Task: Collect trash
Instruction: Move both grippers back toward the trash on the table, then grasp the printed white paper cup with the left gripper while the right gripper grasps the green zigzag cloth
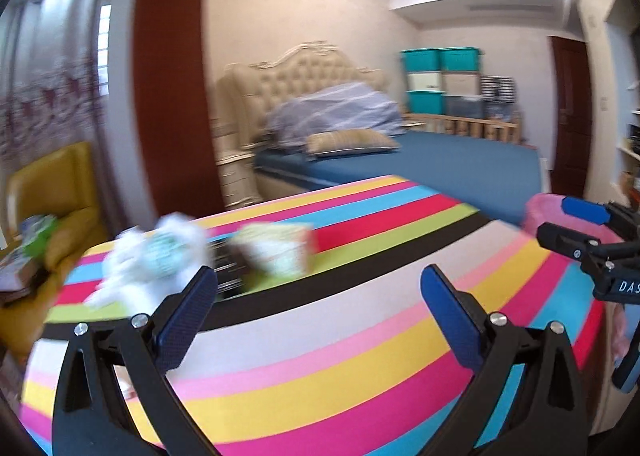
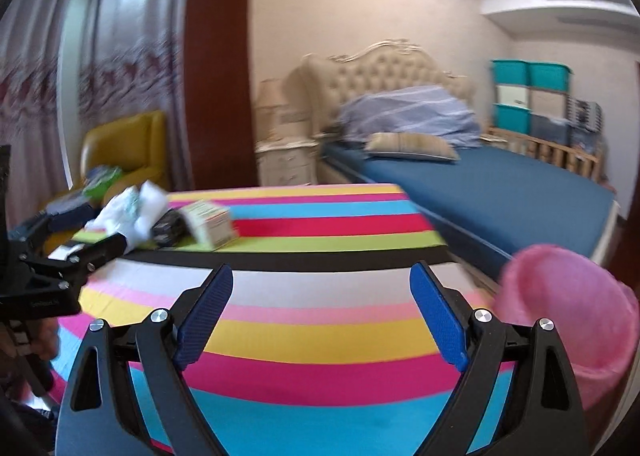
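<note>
Striped cloth covers the tabletop (image 2: 320, 340), and the trash sits bunched at its far left edge: crumpled white wrappers (image 2: 128, 212), a small carton (image 2: 210, 228) and something dark between them. Pink bin (image 2: 568, 320) is lower right. Both the left hand-held gripper (image 1: 318, 308) and right hand-held gripper (image 2: 322, 308) are spread wide with nothing between the pads. I'd go for the carton first, square on, then pinch the wrappers low.

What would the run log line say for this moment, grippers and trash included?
left gripper: open, empty | right gripper: open, empty | crumpled white paper, small cardboard box: on striped tablecloth | pink bin: right of table
</note>
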A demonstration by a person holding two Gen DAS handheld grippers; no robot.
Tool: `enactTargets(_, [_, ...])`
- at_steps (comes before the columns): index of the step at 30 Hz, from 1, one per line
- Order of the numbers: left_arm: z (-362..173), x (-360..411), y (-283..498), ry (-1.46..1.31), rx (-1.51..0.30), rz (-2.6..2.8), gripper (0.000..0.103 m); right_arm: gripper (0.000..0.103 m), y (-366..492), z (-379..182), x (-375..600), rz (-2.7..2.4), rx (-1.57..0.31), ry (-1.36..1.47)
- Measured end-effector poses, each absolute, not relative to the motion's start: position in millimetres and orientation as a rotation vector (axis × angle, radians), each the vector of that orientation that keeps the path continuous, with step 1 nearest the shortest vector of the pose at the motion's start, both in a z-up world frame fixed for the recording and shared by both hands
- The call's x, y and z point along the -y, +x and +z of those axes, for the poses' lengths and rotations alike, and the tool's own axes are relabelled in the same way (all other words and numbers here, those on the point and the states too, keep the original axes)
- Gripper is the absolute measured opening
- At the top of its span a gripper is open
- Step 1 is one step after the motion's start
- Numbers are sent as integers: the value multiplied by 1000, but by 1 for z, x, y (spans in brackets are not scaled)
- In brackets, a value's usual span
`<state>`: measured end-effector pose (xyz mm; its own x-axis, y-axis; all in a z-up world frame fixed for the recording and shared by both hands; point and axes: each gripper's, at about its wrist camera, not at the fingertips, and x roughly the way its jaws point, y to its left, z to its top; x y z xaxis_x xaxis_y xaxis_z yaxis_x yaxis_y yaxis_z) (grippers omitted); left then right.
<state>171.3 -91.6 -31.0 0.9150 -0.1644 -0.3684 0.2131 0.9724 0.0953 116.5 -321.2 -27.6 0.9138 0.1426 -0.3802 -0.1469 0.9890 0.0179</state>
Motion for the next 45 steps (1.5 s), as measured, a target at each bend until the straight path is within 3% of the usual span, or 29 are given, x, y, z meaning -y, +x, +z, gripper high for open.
enactTargets(7, [-38,-5,156,151,-407,89,98,85,150,-36,242,274,-474,1])
enactTargets(15, [-49,-102,169,-88,-551,159,98,85,186,-57,158,368,-561,-72])
enactTargets(35, [-93,-94,246,-44,-762,158,98,85,239,-66,123,361,-603,-80])
enactTargets(39, [-94,-96,245,-44,-760,135,71,85,249,-64,101,384,-592,-107])
enactTargets(45, [-91,-99,236,-48,-722,161,69,85,268,-53,68,443,-553,-132])
